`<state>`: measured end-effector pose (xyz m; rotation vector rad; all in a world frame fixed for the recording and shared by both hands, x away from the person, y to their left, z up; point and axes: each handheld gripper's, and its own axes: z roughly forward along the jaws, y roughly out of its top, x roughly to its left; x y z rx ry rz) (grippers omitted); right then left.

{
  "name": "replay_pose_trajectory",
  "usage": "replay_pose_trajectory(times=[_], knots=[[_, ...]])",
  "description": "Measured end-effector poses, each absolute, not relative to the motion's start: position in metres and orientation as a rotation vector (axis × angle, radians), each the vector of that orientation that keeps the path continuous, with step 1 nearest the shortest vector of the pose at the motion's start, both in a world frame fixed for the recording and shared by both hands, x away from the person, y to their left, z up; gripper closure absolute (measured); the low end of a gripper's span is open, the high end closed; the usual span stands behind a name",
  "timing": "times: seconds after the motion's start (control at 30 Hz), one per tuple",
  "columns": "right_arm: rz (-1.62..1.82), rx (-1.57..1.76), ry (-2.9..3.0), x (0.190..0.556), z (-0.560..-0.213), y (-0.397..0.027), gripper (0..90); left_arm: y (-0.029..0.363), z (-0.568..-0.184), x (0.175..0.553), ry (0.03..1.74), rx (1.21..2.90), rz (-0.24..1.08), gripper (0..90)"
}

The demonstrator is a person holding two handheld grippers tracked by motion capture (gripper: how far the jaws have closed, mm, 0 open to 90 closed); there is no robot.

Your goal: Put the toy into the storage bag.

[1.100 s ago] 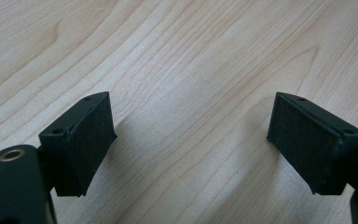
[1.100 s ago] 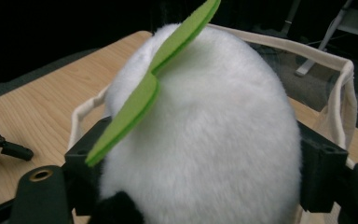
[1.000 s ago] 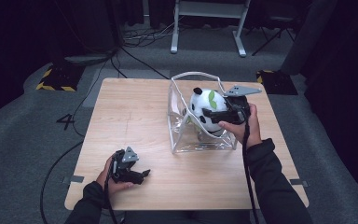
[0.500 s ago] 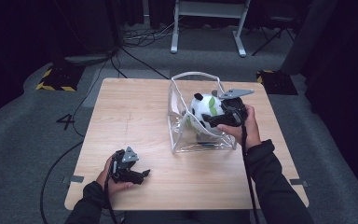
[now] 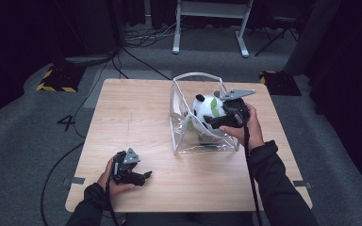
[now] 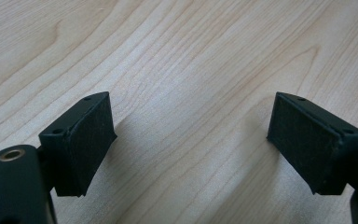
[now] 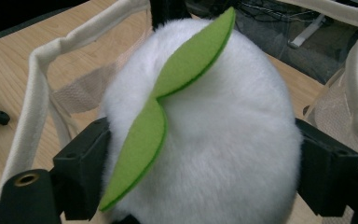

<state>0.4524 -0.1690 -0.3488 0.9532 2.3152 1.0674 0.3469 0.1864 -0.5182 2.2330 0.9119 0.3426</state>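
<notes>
I am looking down on a pale wooden table [image 5: 136,117] with a person's two forearms coming in from the near edge, each hand holding a black two-jaw gripper.

My right gripper [image 5: 215,121] is at the open top of a clear bag [image 5: 181,136] with a white cloth rim, which stands upright on the right half of the table. Between its jaws sits a plush panda [image 5: 207,109], white and round with a black ear and a green felt leaf on it. In the right gripper view the panda [image 7: 200,135] bulges between the two black pads [image 7: 86,163], one at each flank of the white fur, and the green leaf [image 7: 177,88] curves across its front. The jaws have just been opening, with the toy still between them. Whether the pads still press on the fur I cannot tell; they sit right against it. The bag's white rim [image 7: 32,93] loops around behind the toy.

My left gripper [image 5: 143,177] rests low at the near left part of the table, well apart from the bag. In the left gripper view its pads [image 6: 86,140] stand wide apart with bare wood grain [image 6: 191,93] between them, gripping nothing.
</notes>
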Motion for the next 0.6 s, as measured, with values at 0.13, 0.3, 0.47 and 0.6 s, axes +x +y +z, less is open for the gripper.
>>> replay_pose_trajectory(times=[0.13, 0.3, 0.47, 0.6], knots=[[1.083, 0.963, 2.301, 0.452, -0.348, -0.170, 15.8, 0.186, -0.518, 0.347, 0.913, 2.233, 0.342, 14.7], [1.097, 0.966, 2.282, 0.450, -0.345, -0.170, 15.2, 0.186, -0.518, 0.347, 0.913, 2.232, 0.341, 14.7], [1.132, 0.953, 2.241, 0.446, -0.336, -0.171, 19.3, 0.186, -0.518, 0.347, 0.914, 2.232, 0.341, 14.7], [1.150, 0.946, 2.218, 0.444, -0.331, -0.172, 24.3, 0.186, -0.518, 0.347, 0.914, 2.232, 0.341, 14.7]])
